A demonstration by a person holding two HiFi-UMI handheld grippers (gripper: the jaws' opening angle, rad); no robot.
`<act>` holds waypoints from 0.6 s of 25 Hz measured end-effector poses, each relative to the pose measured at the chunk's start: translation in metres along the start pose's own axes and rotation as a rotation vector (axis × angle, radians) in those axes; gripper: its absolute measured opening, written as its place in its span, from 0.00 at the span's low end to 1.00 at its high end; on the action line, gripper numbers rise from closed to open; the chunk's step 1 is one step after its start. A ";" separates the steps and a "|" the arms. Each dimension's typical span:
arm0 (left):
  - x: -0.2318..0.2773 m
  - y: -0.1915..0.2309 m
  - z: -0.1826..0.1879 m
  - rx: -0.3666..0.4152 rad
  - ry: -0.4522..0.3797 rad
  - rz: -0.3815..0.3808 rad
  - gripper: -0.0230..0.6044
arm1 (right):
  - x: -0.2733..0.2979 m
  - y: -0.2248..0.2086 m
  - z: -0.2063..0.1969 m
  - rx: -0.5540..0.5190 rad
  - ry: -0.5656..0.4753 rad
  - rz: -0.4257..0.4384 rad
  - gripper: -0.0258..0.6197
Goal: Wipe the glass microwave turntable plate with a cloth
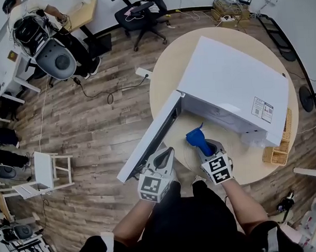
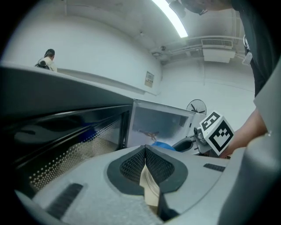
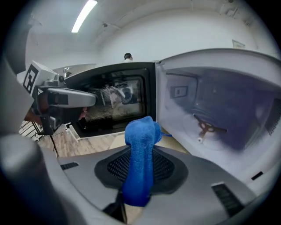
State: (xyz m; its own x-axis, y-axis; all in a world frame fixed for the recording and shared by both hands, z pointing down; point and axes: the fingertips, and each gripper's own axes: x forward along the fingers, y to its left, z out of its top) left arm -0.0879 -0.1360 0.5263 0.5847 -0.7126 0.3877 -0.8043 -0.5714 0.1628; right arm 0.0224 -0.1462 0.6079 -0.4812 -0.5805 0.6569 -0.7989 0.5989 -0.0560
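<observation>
A round table (image 1: 169,71) bears a microwave (image 1: 234,84), perhaps a basket (image 1: 277,154).

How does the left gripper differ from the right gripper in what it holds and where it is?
The right gripper grips an upright blue cloth; the left gripper has shut jaws with only a thin pale sliver between. The right gripper faces the microwave cavity; the left gripper is beside the open door. Both are shut.

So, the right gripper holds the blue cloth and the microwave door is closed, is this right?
Not quite: the microwave door is open, as the head view shows. The right gripper does hold the blue cloth.
</observation>
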 end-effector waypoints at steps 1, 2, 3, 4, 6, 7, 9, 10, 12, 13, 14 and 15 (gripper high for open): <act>-0.001 0.002 -0.003 -0.011 0.003 0.008 0.05 | 0.005 0.004 -0.004 -0.006 0.018 0.013 0.19; -0.002 0.004 -0.005 -0.020 0.006 0.016 0.05 | 0.009 0.008 -0.007 -0.013 0.037 0.028 0.19; -0.003 0.005 -0.008 -0.030 0.009 0.022 0.05 | 0.013 0.012 -0.011 -0.021 0.057 0.042 0.19; -0.005 0.006 -0.011 -0.038 0.012 0.026 0.05 | 0.017 0.016 -0.015 -0.029 0.078 0.054 0.19; -0.006 0.007 -0.016 -0.047 0.020 0.029 0.05 | 0.025 0.021 -0.023 -0.051 0.113 0.070 0.19; -0.006 0.006 -0.019 -0.046 0.025 0.028 0.05 | 0.028 0.023 -0.028 -0.067 0.129 0.075 0.19; -0.006 0.004 -0.021 -0.038 0.034 0.022 0.05 | 0.033 0.028 -0.036 -0.090 0.155 0.089 0.19; -0.006 0.003 -0.022 -0.036 0.035 0.020 0.05 | 0.034 0.031 -0.039 -0.097 0.166 0.097 0.19; -0.006 0.002 -0.023 -0.040 0.035 0.021 0.05 | 0.036 0.036 -0.045 -0.118 0.186 0.108 0.19; -0.006 0.002 -0.024 -0.044 0.036 0.022 0.05 | 0.038 0.038 -0.047 -0.132 0.195 0.112 0.19; -0.005 0.002 -0.024 -0.047 0.038 0.023 0.05 | 0.040 0.040 -0.049 -0.147 0.203 0.115 0.19; -0.004 0.001 -0.025 -0.049 0.040 0.023 0.05 | 0.043 0.041 -0.050 -0.163 0.210 0.118 0.19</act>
State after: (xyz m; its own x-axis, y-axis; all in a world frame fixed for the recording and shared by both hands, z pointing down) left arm -0.0941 -0.1237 0.5474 0.5622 -0.7079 0.4276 -0.8223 -0.5338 0.1974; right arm -0.0130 -0.1191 0.6715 -0.4681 -0.3847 0.7956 -0.6655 0.7457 -0.0309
